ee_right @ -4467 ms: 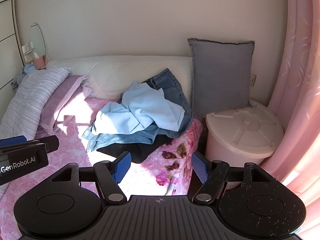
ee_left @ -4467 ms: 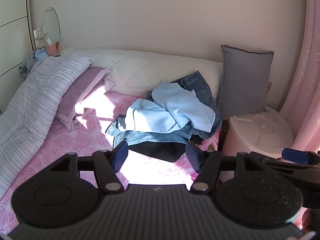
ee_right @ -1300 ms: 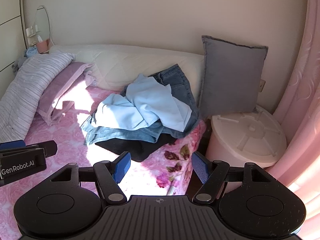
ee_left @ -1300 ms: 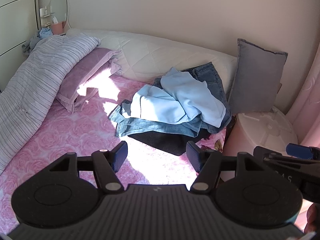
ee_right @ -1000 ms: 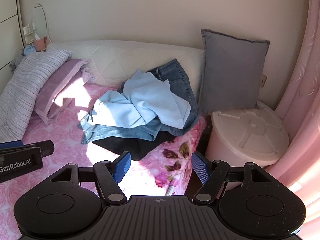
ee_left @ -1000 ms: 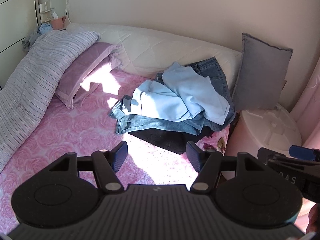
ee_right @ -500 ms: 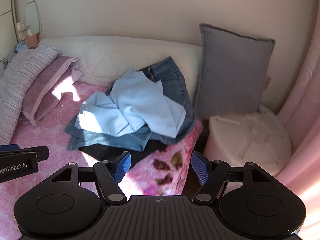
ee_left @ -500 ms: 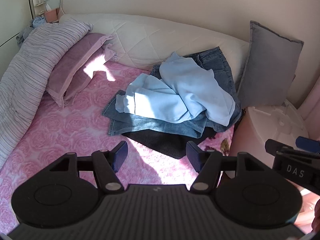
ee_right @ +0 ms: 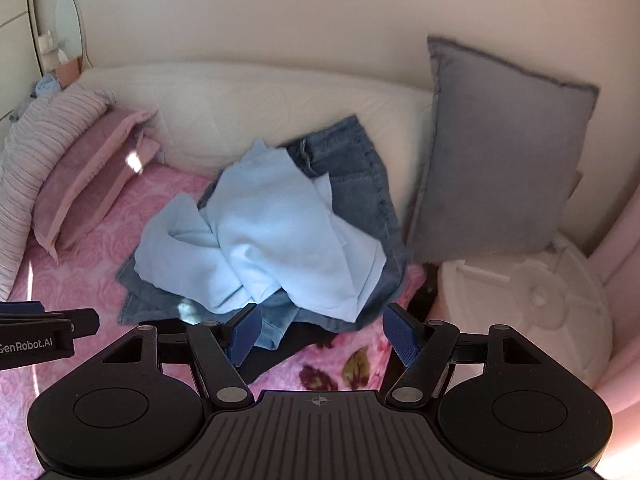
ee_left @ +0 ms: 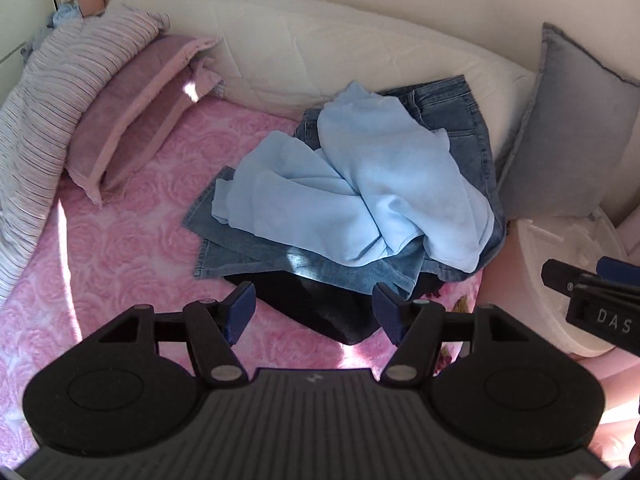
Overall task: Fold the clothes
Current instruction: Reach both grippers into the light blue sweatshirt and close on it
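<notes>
Clothes pile dead ahead on the bed — my right claw nearer its edge, left claw alongside — both wide, empty.

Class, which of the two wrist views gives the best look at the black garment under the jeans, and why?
The left wrist view: the black garment spreads in the open beneath the jeans. In the right wrist view only a dark strip shows, partly hidden behind the right gripper.

jeans: rough blue denim
sweatshirt: soft matt fleece
bedspread: plush, rose-embossed
tub lid: smooth plastic
</notes>
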`<state>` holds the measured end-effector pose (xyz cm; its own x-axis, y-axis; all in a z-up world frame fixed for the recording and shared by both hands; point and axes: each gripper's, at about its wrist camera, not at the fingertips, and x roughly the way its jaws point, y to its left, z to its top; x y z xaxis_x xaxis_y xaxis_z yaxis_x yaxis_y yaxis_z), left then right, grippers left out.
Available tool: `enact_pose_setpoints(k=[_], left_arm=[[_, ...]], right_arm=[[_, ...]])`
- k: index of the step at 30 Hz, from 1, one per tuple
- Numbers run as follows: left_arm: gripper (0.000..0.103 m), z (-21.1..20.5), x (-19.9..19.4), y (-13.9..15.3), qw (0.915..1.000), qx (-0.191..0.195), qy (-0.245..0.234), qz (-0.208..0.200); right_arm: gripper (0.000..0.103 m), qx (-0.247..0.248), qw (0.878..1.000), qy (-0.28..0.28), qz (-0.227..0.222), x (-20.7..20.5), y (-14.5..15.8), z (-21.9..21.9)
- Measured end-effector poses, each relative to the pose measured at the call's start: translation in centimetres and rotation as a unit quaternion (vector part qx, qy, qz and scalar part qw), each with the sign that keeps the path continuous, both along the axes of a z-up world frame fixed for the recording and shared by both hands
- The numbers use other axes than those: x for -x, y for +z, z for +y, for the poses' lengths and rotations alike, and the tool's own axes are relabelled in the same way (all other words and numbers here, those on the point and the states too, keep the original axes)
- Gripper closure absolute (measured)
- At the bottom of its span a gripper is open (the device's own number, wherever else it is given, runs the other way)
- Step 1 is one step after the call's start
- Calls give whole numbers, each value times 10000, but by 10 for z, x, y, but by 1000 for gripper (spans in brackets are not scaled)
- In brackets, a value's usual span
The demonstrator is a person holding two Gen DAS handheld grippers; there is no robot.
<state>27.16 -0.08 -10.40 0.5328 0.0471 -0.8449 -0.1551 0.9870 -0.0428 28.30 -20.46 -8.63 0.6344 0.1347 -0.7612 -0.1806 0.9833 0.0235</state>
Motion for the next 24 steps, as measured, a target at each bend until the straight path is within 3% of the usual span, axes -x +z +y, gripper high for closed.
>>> enact_pose_setpoints(k=[8,14,24], left_arm=[[42,7,-60,-36,9993,31,173,342],[42,12,-102,-69,9978,105,285,591],[42,26,-159,-110,9939,457,656,753]], right_arm=[[32,-114,9983,263,497,-66,-31,-2],[32,-53,9969,445,645,-109,-66,3],[32,-466,9942,387,884,-167,-112,2]])
